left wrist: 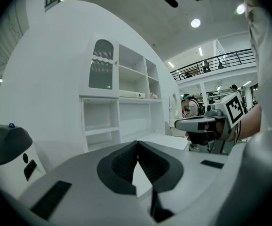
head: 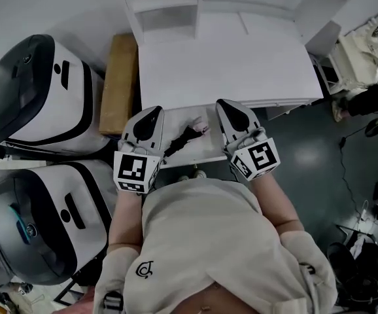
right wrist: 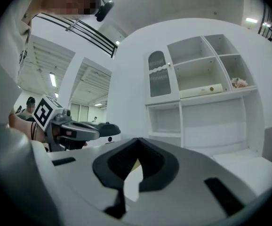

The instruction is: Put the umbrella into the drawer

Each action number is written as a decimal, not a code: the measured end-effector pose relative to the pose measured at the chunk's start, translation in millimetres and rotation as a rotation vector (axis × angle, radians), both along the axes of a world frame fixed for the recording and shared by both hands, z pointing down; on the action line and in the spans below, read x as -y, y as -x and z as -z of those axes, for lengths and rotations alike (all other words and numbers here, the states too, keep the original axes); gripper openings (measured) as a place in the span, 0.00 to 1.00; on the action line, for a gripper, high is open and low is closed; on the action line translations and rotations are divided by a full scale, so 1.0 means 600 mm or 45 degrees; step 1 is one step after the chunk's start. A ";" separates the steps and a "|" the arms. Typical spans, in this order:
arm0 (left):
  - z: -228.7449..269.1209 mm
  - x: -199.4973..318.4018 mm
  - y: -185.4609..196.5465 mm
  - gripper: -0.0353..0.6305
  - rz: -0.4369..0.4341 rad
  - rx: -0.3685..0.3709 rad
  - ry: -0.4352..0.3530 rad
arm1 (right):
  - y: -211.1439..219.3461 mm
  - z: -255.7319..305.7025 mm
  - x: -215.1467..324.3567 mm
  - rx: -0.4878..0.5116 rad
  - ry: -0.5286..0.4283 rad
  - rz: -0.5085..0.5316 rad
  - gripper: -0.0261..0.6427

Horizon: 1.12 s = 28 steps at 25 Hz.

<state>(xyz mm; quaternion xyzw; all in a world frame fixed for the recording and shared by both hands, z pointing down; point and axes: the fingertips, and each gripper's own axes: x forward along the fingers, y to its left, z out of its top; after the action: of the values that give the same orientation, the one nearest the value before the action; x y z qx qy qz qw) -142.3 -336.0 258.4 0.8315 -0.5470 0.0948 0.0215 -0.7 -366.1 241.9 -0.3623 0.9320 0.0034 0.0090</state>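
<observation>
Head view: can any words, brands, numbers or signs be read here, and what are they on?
No words or numbers can be read.
The logo on the shirt: a curly dark sign, letters unclear.
The cube on the left gripper: black-and-white square pattern, no text.
The cube on the right gripper: same kind of pattern, no text.
The white machines: dark marks, too small to read.

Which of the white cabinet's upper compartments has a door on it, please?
The leftmost upper compartment: it alone is closed by an arched, slatted door, while the open compartments to its right have none.
</observation>
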 end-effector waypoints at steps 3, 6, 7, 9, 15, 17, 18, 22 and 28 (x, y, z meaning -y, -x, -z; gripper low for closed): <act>0.023 -0.002 0.026 0.07 0.058 -0.040 -0.048 | 0.008 0.005 0.002 0.001 -0.006 0.011 0.05; 0.032 0.003 0.044 0.07 0.087 -0.053 -0.064 | 0.012 0.009 0.005 0.011 -0.007 0.013 0.05; 0.033 0.005 0.047 0.07 0.087 -0.055 -0.062 | 0.013 0.011 0.007 0.016 -0.007 0.013 0.05; 0.032 0.009 0.051 0.07 0.076 -0.068 -0.058 | 0.013 0.010 0.011 0.023 0.000 0.012 0.05; 0.040 0.015 0.051 0.07 0.036 -0.103 -0.078 | 0.019 0.009 0.017 0.002 0.005 0.015 0.05; 0.040 0.016 0.053 0.07 0.035 -0.108 -0.078 | 0.022 0.009 0.017 -0.004 0.007 0.014 0.05; 0.039 0.016 0.054 0.07 0.034 -0.109 -0.076 | 0.024 0.008 0.017 -0.006 0.007 0.014 0.05; 0.034 0.016 0.059 0.07 0.029 -0.120 -0.068 | 0.030 0.008 0.015 -0.032 -0.003 0.020 0.05; 0.030 0.012 0.061 0.07 0.009 -0.147 -0.078 | 0.036 0.002 0.009 -0.048 0.001 0.031 0.05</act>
<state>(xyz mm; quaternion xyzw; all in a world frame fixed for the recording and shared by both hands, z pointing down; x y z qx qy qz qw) -178.8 -343.3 240.5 0.8340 -0.5503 0.0297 0.0281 -22.4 -371.6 240.9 -0.3507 0.9364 0.0098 -0.0087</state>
